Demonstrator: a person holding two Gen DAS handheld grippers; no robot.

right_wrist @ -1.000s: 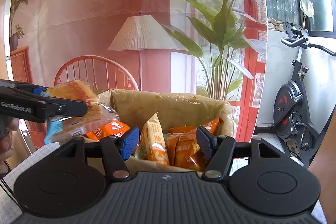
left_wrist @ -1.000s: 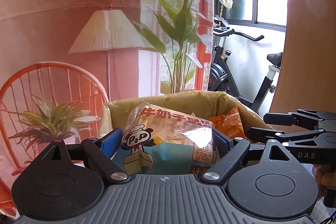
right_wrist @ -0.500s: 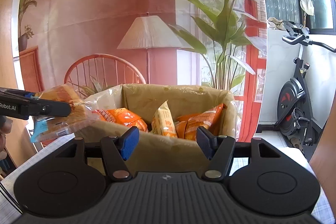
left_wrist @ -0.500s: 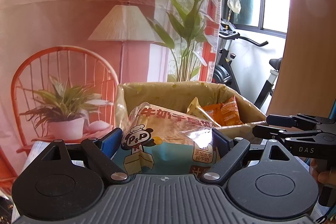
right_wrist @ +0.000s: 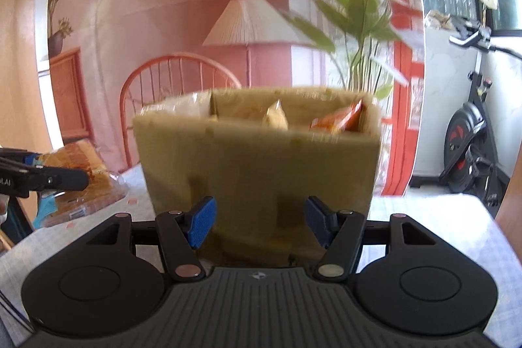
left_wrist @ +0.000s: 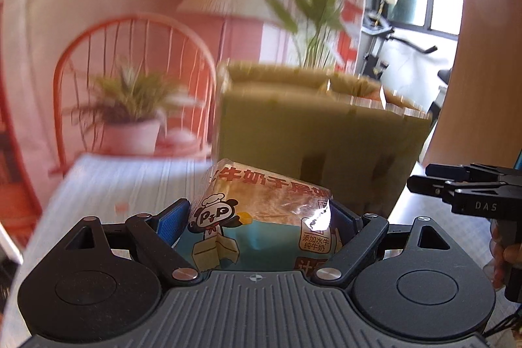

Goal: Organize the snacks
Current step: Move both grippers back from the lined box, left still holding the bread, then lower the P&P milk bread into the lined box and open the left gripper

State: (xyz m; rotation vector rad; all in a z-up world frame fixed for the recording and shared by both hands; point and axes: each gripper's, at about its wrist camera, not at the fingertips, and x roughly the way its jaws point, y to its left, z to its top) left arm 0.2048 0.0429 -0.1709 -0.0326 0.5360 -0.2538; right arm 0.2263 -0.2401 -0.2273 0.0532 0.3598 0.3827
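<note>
The left gripper (left_wrist: 261, 217) has its blue-padded fingers (left_wrist: 171, 222) closed on the two sides of a bread packet (left_wrist: 261, 211), a clear wrapper with a panda cartoon and red lettering. The packet sits crosswise between the pads, its long axis running from one finger to the other, and it is carried above the tabletop (left_wrist: 130, 185) rather than resting on it. Ahead of it and a little to the right stands the paper-lined snack box (left_wrist: 319, 126), whose near wall faces the packet and whose open top lies higher than the packet in the left wrist view. The right gripper (right_wrist: 259, 217) holds nothing; its fingers (right_wrist: 200, 222) are spread wide, and it faces the same box front-on from close by, with orange snack bags (right_wrist: 339, 119) poking above the rim. In the right wrist view the bread packet shows at the far left, beside the box and apart from it. Both views are smeared with motion blur. The left gripper is the only one loaded, so the coming move probably turns on lifting the packet above the rim and carrying it forward and rightward over the opening before letting go.
</note>
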